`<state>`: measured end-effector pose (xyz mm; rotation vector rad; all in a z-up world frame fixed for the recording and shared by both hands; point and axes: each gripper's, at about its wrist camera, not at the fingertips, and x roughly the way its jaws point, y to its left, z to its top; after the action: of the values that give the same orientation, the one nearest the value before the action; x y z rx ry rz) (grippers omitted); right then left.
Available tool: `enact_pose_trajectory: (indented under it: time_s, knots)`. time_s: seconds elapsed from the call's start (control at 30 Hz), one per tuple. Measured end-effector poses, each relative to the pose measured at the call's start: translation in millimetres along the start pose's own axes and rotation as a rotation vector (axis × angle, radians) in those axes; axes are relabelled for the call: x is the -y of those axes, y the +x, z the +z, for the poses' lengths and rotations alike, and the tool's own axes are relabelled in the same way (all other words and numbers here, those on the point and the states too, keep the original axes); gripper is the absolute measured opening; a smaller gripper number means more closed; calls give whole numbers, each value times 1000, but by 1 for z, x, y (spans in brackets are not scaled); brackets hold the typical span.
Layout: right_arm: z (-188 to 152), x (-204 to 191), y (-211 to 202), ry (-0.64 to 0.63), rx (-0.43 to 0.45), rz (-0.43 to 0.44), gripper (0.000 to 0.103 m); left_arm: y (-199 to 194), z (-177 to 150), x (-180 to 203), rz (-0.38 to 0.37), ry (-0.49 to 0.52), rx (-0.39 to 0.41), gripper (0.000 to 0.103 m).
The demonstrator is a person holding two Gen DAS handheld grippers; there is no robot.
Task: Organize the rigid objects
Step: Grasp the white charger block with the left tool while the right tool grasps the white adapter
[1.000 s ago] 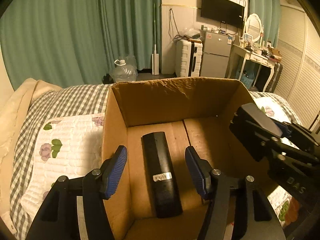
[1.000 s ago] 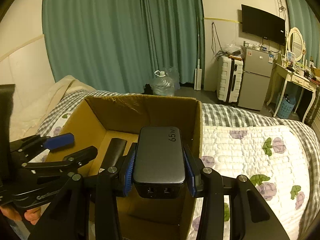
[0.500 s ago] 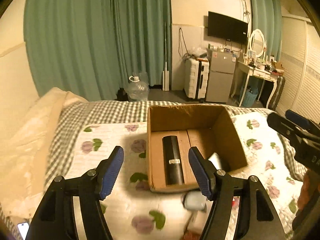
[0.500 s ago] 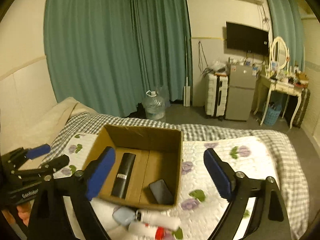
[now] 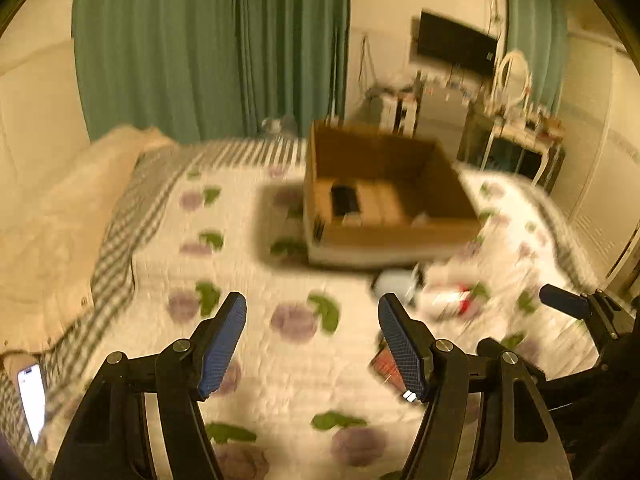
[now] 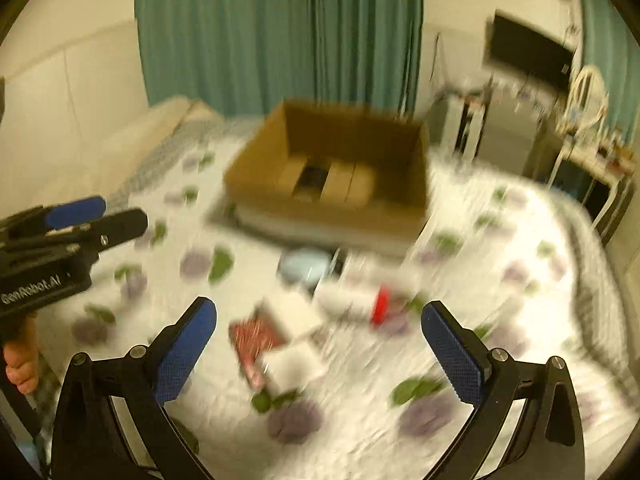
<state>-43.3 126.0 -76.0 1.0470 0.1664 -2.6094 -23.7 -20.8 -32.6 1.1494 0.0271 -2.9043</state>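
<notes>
A cardboard box (image 5: 384,236) stands on the floral quilt; it also shows in the right wrist view (image 6: 280,152). A black bar-shaped object (image 5: 345,200) lies inside it. Loose items lie in front of the box, blurred: a pale blue object (image 6: 306,266), a white bottle with a red cap (image 6: 378,304), a red patterned packet (image 6: 252,340) and white boxes (image 6: 294,360). My left gripper (image 5: 312,344) is open and empty above the quilt. My right gripper (image 6: 320,352) is open and empty over the loose items.
The quilt (image 5: 256,360) covers the bed. A phone (image 5: 32,400) lies at the bed's left edge. Green curtains, a TV, a small fridge and a dressing table (image 5: 520,136) stand beyond the bed.
Both grippers have pulled back and up from the box. The right gripper let go of the dark power bank, which went into the box. Both views are now motion-blurred.
</notes>
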Motion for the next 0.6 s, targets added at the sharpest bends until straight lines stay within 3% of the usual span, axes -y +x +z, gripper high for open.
enact_pose_trajectory:
  time_s: [0.17, 0.33, 0.43, 0.47, 0.6]
  knots:
    - [-33, -8, 50, -22, -127, 16, 103, 25, -16, -8, 16, -9, -43, 71]
    - [-45, -3, 80, 16, -204, 77, 94, 44, -26, -4, 22, 18, -82, 71]
    - [-48, -1, 90, 44, -233, 139, 79, 52, -31, -1, 19, 34, -106, 71]
    - [-48, 2, 90, 61, -235, 170, 66, 53, -32, 0, 20, 43, -108, 71]
    - [-46, 8, 72, 53, -208, 144, 65, 55, -34, 11, 13, 89, -117, 71]
